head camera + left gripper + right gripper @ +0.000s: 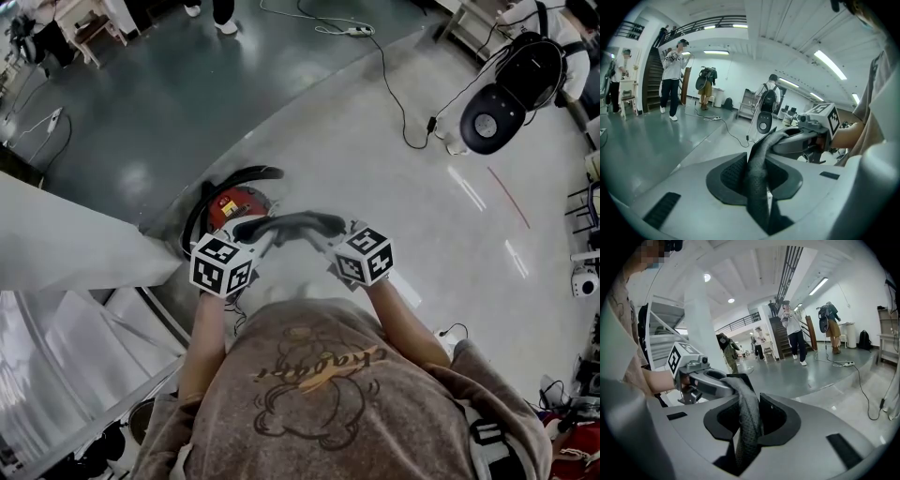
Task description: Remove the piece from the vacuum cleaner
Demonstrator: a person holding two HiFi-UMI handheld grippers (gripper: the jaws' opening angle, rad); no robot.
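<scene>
The left gripper (757,187) and right gripper (747,423) each clamp one end of the piece (289,225), a dark, rough-textured band arching between them. Just beyond and below the left gripper sits the red vacuum cleaner (239,203). The piece seems raised off it, so next it should be drawn clear, both grips firm.

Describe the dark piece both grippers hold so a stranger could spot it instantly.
Find the round red vacuum cleaner on the pale floor. Just on its near side, the left gripper and right gripper are each shut on one end of a dark grey, textured, arched strip. Unlike the black hose curling round the vacuum, it bridges both grippers.
</scene>
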